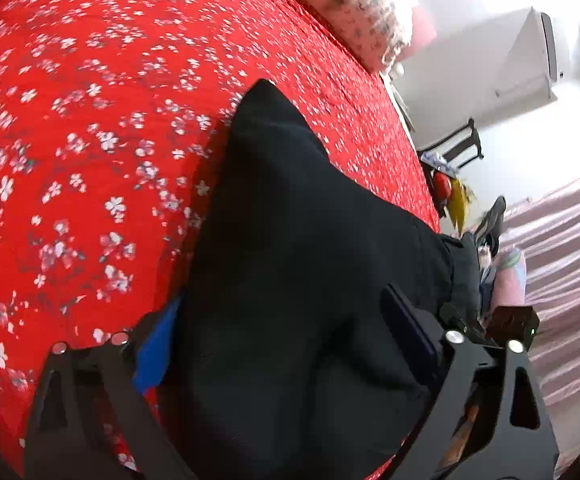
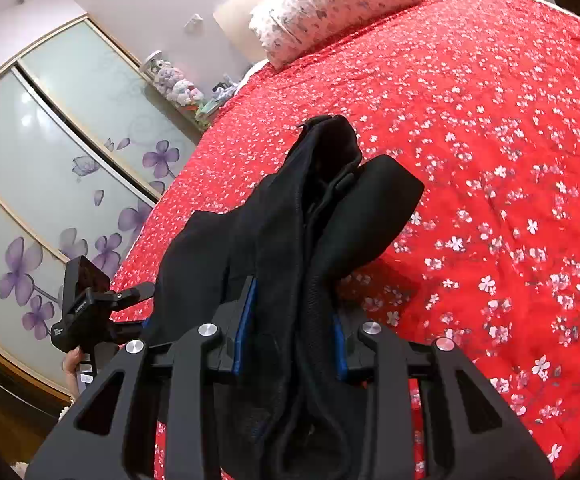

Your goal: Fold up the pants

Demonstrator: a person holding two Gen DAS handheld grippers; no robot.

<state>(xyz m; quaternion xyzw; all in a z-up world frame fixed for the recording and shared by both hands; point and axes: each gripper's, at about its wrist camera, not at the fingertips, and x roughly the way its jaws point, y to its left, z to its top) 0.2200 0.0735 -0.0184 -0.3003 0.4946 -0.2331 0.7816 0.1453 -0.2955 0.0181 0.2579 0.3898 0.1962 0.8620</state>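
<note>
Red floral bed [image 2: 490,160], black pants [image 2: 290,216] (bunched), 1 patterned pillow [image 2: 330,4]

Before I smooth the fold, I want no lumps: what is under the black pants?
Around the black pants only the red floral bedspread shows, so they lie on it. Whatever sits directly beneath the cloth is covered and cannot be seen.

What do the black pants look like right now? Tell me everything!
The black pants are soft, dark cloth with stitched seams, bunched up, not flat. They lie on the red flowery bedspread. The right tool is shut on a thick bunch of them, between its blue pads. The left tool stands wide open around another part of the cloth, not squeezing it.
</note>
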